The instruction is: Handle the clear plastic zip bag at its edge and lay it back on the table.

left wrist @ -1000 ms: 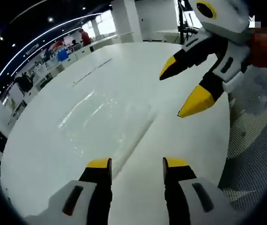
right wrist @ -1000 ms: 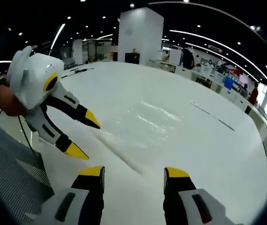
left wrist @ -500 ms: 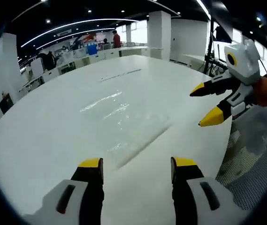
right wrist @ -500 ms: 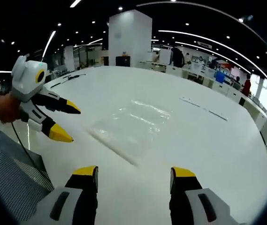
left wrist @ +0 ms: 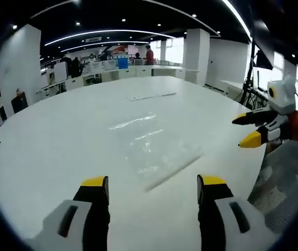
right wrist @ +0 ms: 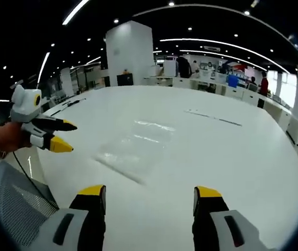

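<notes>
The left gripper (left wrist: 153, 184) had its yellow-tipped jaws spread wide with nothing between them, above the white table (left wrist: 59, 136). The right gripper (right wrist: 150, 192) was likewise spread and empty. The clear plastic zip bag (left wrist: 151, 151) lay flat on the table ahead of both, touched by neither; its thick edge faced the grippers. Bare tabletop ran all around the bag. Each gripper showed at the table's near edge, well apart from the bag, beside a mesh chair back (right wrist: 12, 204).
</notes>
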`<action>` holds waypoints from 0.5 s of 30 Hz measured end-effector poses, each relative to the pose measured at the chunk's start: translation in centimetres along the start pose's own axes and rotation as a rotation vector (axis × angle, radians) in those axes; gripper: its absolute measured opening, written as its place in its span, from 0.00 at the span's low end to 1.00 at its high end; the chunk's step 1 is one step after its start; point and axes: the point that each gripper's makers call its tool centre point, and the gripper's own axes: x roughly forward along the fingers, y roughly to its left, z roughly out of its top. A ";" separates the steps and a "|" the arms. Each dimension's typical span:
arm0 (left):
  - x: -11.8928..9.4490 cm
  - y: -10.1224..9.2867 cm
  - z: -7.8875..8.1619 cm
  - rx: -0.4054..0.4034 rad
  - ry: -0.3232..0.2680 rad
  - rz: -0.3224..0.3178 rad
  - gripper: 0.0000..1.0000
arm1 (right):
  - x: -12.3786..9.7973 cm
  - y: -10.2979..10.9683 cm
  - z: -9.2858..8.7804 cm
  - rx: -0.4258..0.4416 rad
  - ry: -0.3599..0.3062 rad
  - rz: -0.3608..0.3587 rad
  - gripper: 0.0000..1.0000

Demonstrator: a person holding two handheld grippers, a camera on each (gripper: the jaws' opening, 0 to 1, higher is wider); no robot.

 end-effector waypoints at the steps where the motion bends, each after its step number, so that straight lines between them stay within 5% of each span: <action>1: 0.1 0.0 0.0 -0.004 -0.003 0.001 0.69 | -0.1 -0.2 0.1 0.013 -0.010 -0.006 0.68; 15: -0.6 0.2 0.7 0.019 -0.028 0.005 0.71 | -1.8 -0.9 0.1 0.089 -0.078 -0.046 0.72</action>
